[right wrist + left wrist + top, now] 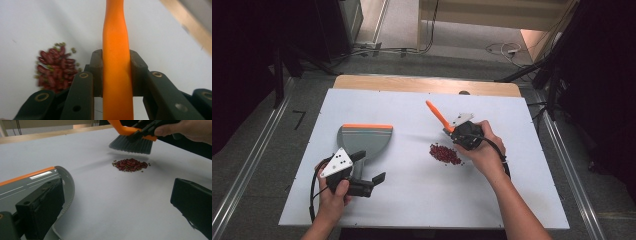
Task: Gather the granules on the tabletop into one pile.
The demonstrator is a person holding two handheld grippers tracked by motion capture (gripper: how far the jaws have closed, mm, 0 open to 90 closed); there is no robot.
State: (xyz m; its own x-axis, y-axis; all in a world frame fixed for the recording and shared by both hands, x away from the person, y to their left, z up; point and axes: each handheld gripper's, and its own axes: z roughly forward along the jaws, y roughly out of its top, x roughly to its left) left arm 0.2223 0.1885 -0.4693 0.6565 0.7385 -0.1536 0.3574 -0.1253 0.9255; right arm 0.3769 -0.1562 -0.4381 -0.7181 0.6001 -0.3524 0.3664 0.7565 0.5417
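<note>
We're at the sweep step: right gripper (451, 131) clamped on brush (131, 143), hovering over bean pile (444, 153), centre-right. Left gripper (371, 176) released beside dustpan (363, 138), pile's 9 o'clock. Next: grab dustpan, then sweep toward 9.

One grey plastic dustpan with an orange front edge (364, 137) lies on the one white worktop (412, 200). There is one hand brush with an orange handle and grey bristles (131, 141). One small heap of dark red beans (445, 154) holds too many to count, with a few tiny greenish bits mixed in.
</note>
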